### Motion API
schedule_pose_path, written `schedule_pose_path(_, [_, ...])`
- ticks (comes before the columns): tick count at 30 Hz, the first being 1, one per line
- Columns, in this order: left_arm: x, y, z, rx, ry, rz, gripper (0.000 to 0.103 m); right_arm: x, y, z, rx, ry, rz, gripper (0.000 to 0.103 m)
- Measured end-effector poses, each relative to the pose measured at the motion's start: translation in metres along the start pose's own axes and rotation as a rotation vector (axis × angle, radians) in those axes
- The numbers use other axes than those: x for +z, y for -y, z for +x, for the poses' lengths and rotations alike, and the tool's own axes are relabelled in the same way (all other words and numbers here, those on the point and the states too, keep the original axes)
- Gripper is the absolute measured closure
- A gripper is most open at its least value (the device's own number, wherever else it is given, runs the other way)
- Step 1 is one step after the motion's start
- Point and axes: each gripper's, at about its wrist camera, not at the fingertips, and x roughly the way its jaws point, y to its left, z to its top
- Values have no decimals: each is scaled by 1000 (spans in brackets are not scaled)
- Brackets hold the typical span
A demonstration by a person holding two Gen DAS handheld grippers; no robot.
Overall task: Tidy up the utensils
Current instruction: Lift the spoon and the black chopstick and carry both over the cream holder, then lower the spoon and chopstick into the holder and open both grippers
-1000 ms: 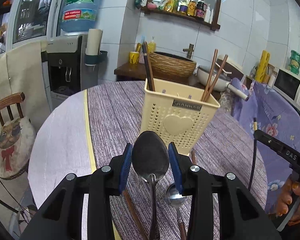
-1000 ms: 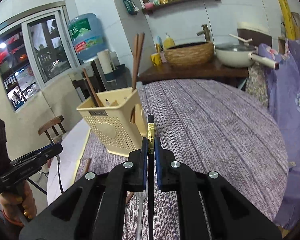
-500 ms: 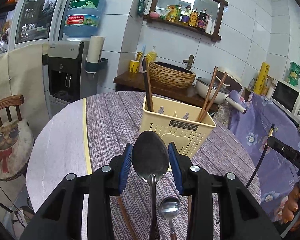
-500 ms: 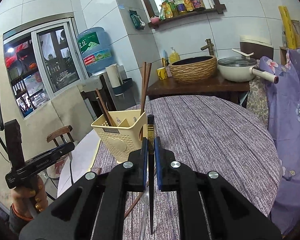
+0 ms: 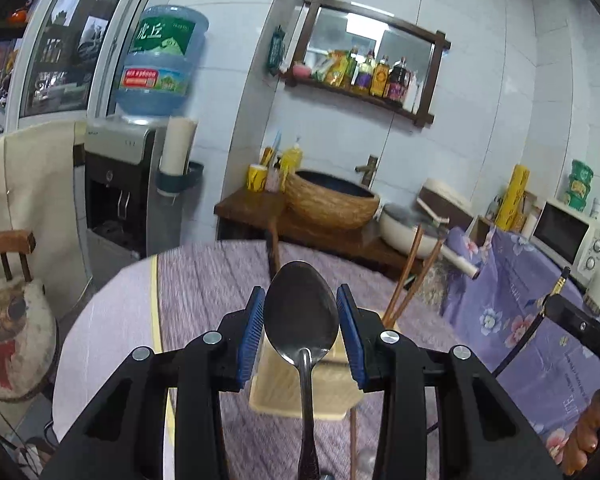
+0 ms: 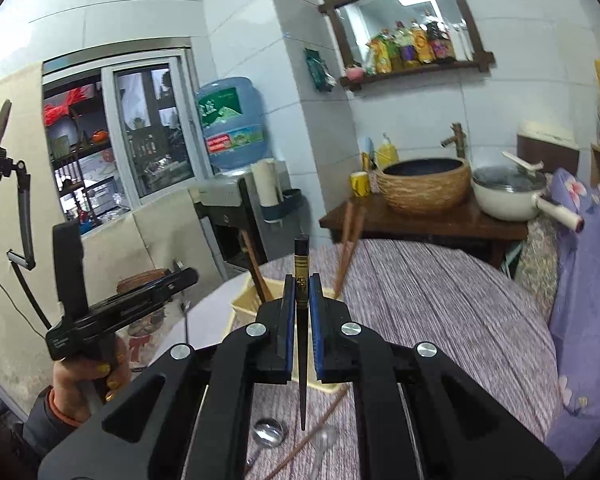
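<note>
My left gripper [image 5: 300, 312] is shut on a metal spoon [image 5: 301, 312], bowl up, held high above the cream utensil basket [image 5: 296, 392]. Brown chopsticks [image 5: 408, 280] stand in the basket. My right gripper [image 6: 301, 300] is shut on a black chopstick [image 6: 301, 272], upright, above the same basket [image 6: 246, 306]. On the table below lie a metal spoon [image 6: 268, 432], a clear spoon [image 6: 324, 438] and a brown chopstick [image 6: 312, 436]. The left gripper body shows in the right wrist view [image 6: 116, 308].
The round table has a striped purple cloth [image 6: 440, 304]. A chair with a cat cushion [image 5: 12, 340] stands left. A water dispenser [image 5: 132, 184] and a wooden side table with a woven bowl [image 5: 332, 200] and pan stand behind.
Both grippers have risen and tilted upward; the basket has dropped low in both views. Each still holds its utensil.
</note>
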Motion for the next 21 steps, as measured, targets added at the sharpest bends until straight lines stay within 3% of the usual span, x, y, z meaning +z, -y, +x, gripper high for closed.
schedule_pose_path(7, [59, 13, 15, 3, 135, 1, 66, 71, -16, 7, -4, 120, -35, 95])
schedule_pose_path(10, [67, 17, 26, 15, 185, 13, 66, 86, -16, 18, -40, 154, -41, 95])
schedule_pose_path(17, [37, 10, 70, 86, 188, 15, 66, 61, -6, 65, -110, 138, -40, 95])
schedule_pose_path(21, [20, 3, 75, 87, 189, 10, 66, 36, -4, 85, -118, 90, -42, 95])
